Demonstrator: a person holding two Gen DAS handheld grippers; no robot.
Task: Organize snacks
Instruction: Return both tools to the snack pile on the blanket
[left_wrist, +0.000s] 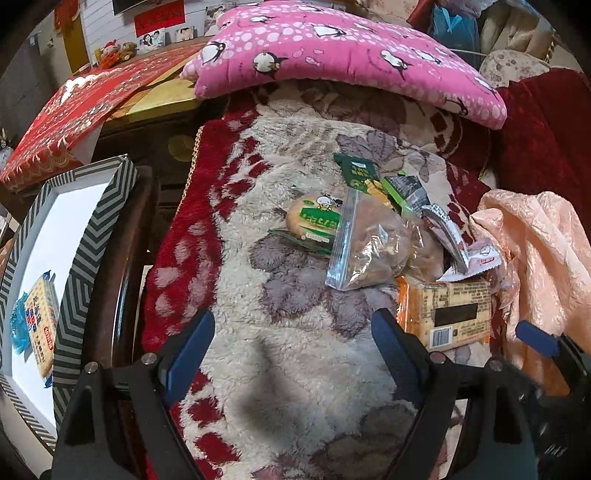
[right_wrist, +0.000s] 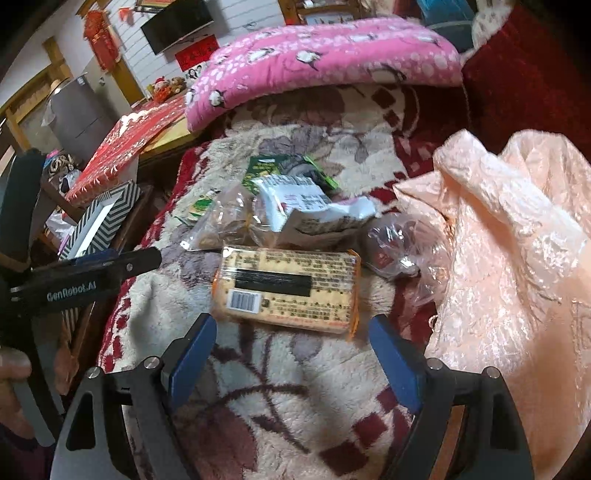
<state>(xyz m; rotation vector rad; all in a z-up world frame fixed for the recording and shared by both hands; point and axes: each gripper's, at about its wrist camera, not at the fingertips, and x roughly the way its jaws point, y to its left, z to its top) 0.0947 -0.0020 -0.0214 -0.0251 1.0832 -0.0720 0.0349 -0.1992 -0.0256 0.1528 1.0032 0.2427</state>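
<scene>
A pile of snacks lies on a fluffy red and cream blanket (left_wrist: 295, 350). It holds an orange cracker pack (left_wrist: 447, 314) (right_wrist: 288, 288), a clear bag of brown snacks (left_wrist: 365, 251) (right_wrist: 229, 225), a round green-labelled cake (left_wrist: 314, 218), green packets (left_wrist: 365, 177) (right_wrist: 266, 170) and a white wrapper (right_wrist: 314, 210). A zigzag-rimmed box (left_wrist: 96, 240) (right_wrist: 107, 218) at the left holds one blue-edged cracker pack (left_wrist: 40, 325). My left gripper (left_wrist: 291, 347) is open and empty above the blanket. My right gripper (right_wrist: 291, 350) is open and empty just short of the orange pack.
A pink penguin pillow (left_wrist: 343, 48) (right_wrist: 325, 55) lies behind the snacks. A peach plastic bag (left_wrist: 535, 266) (right_wrist: 517, 240) sits at the right. A red gift box (left_wrist: 70, 118) (right_wrist: 125, 147) lies on a wooden table at the left. A clear bag (right_wrist: 402, 247) lies beside the orange pack.
</scene>
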